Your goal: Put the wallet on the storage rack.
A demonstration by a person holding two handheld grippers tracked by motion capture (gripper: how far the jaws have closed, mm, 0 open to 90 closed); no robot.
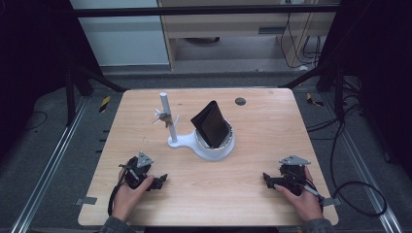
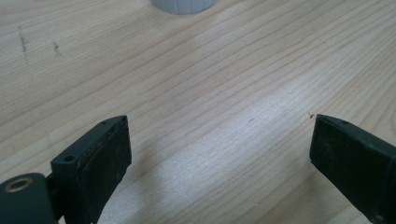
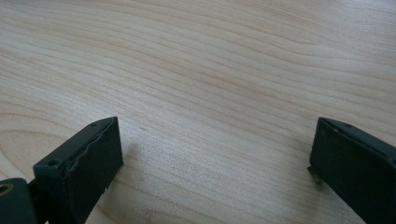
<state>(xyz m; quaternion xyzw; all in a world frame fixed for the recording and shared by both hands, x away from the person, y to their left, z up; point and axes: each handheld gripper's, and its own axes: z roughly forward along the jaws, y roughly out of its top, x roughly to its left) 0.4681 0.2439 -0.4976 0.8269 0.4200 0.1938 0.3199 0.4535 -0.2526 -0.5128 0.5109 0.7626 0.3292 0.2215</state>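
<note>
The black wallet (image 1: 211,124), likely light, stiff-sided and slightly slick, is being propped upright in the white stand's bowl (image 1: 221,151) mid-worktop (image 1: 252,194), best pinched at its top edge, while both grippers' fingers (image 2: 105,158) (image 3: 88,163) are being held wide open, empty.

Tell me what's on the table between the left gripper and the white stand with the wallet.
Nothing: in the high view, bare wood separates the left gripper from the white stand holding the wallet. The left gripper view shows bare table too.
</note>
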